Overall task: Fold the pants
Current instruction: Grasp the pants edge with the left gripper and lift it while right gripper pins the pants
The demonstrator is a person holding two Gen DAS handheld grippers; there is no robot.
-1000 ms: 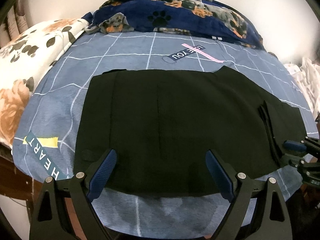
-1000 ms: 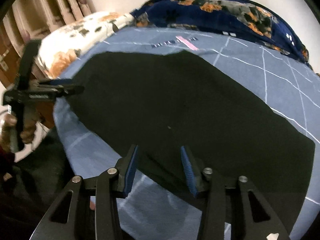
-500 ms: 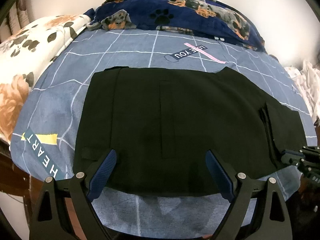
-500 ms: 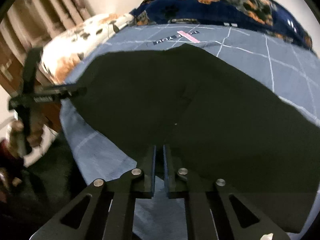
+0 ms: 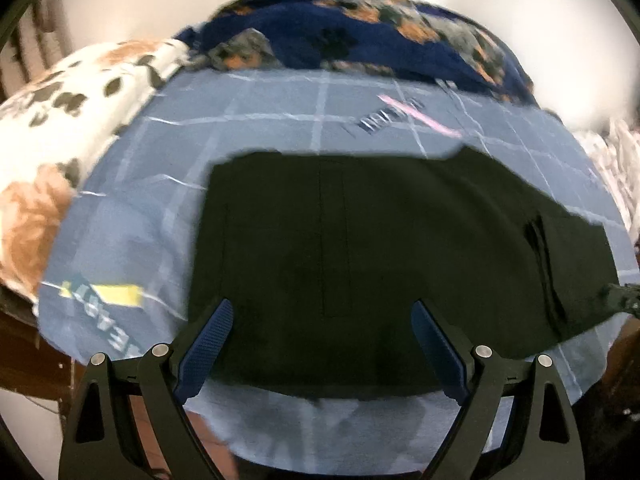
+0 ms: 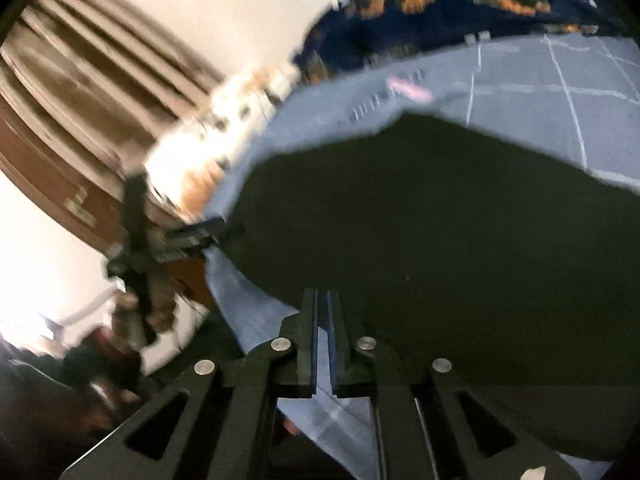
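Note:
Black pants [image 5: 360, 248] lie flat across a blue checked bed sheet [image 5: 280, 120]; they also fill the right wrist view [image 6: 460, 220]. My left gripper [image 5: 320, 328] is open, its blue pads spread over the pants' near edge, nothing between them. My right gripper [image 6: 322, 300] is shut at the pants' near edge; whether cloth is pinched between the fingers cannot be told. It shows at the pants' right end in the left wrist view [image 5: 620, 300]. The left gripper shows in the right wrist view [image 6: 192, 236] at the pants' far corner.
A navy dog-print blanket [image 5: 360, 36] lies at the back of the bed. A white floral pillow [image 5: 60, 128] is at the left. A wooden bed frame [image 6: 60, 184] and a curtain are at the left of the right wrist view. Both views are blurred.
My right gripper went from open to shut at the pants' near edge and has swung left. The left gripper stayed open and shifted a little over the pants.

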